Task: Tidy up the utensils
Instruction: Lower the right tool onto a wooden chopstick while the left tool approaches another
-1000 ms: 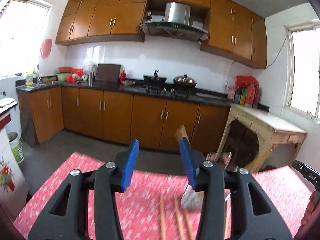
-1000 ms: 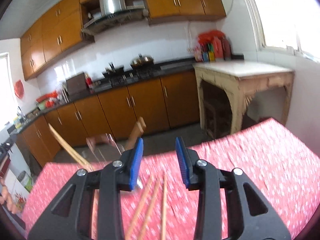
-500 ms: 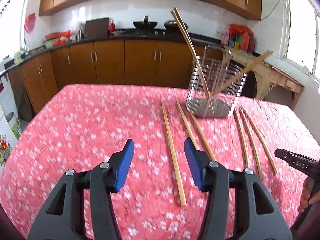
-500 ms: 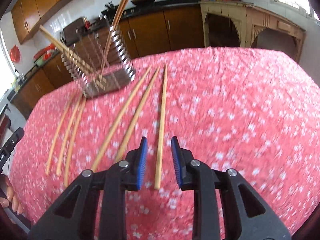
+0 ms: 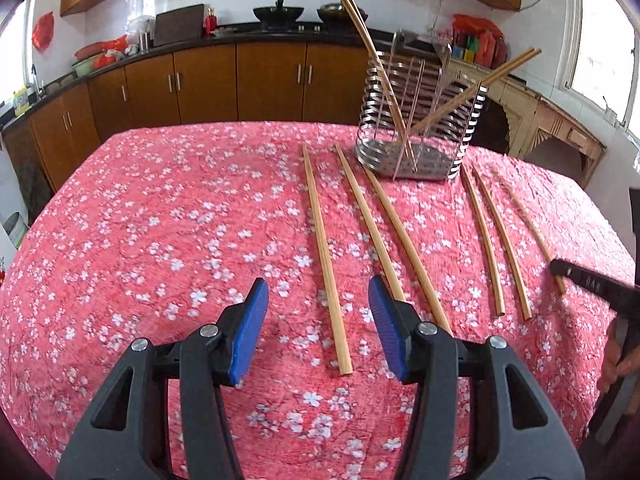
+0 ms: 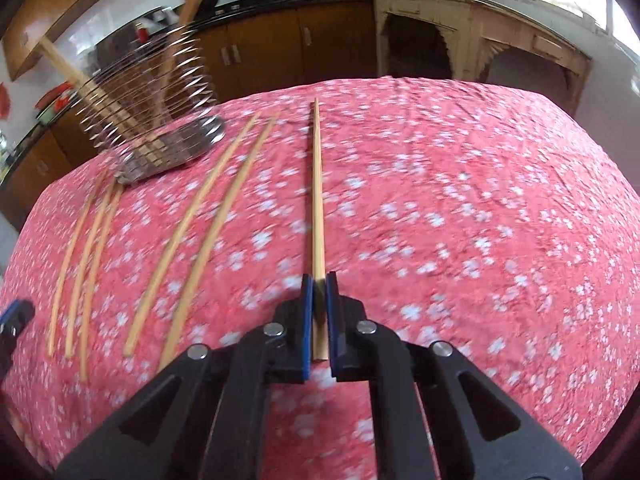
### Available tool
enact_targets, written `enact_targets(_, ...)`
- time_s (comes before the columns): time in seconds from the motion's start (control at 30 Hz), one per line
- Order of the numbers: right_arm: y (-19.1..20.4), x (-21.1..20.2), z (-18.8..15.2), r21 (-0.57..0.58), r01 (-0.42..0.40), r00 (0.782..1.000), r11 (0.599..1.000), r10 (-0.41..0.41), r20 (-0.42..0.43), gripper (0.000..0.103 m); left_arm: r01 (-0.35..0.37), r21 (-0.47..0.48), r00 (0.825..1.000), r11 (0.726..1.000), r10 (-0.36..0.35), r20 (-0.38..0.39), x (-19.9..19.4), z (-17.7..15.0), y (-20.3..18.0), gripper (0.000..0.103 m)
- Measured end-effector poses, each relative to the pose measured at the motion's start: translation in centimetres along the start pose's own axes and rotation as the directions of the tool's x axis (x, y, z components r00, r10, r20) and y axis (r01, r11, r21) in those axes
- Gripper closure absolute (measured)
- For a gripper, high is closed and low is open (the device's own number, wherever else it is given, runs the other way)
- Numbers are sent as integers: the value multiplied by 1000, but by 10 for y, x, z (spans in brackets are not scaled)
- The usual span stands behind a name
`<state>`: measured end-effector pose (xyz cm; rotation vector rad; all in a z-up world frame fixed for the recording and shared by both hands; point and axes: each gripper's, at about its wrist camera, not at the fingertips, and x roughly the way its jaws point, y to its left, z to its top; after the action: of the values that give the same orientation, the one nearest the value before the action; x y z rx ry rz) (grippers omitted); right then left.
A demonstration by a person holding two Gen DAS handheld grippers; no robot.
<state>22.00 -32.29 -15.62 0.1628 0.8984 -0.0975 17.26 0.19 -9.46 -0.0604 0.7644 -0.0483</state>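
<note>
On the floral tablecloth (image 6: 480, 200), my right gripper (image 6: 319, 300) clamps the near end of a chopstick (image 6: 317, 200) pointing lengthwise toward the wire holder (image 6: 152, 120). My left gripper (image 5: 318, 320) stands half open, straddling another chopstick (image 5: 324, 256) untouched.

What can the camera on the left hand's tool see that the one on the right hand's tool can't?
Only the left view shows the left tool with its jaws open over the leftmost chopstick, not gripping it, and a window at the far right.

Only the right view shows up close that the right tool is shut on the rightmost chopstick.

Both show the red flowered cloth, six loose chopsticks, and the wire holder with chopsticks already standing in it.
</note>
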Motion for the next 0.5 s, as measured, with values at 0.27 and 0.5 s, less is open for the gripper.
enact_targets(0.27,-21,8,12,61,20,1000,998,-20,-4,95,-29,20,993,999,31,-117,25,-2,-10,82)
enact_targets(0.5,-29,19,26,71,45,999,996,-45,3,95,-113,39,985,993,117,-123,47,21,8,96)
